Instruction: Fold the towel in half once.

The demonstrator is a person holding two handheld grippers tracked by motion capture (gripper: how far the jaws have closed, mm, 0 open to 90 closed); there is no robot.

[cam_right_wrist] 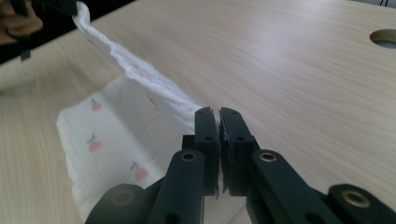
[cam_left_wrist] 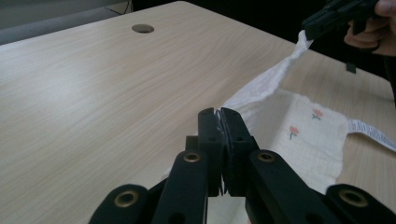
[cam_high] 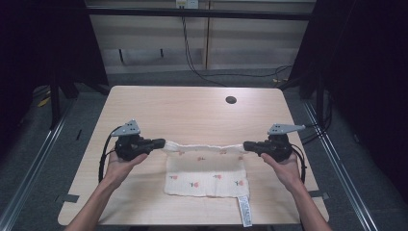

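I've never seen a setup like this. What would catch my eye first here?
Probably the white cloth printed with small red fruits, lying near the front edge of the pale wooden table. Its far edge is lifted and stretched between two black hand-held tools: the left gripper pinches one corner, the right gripper the other. A white care label sticks out at the cloth's near right corner.
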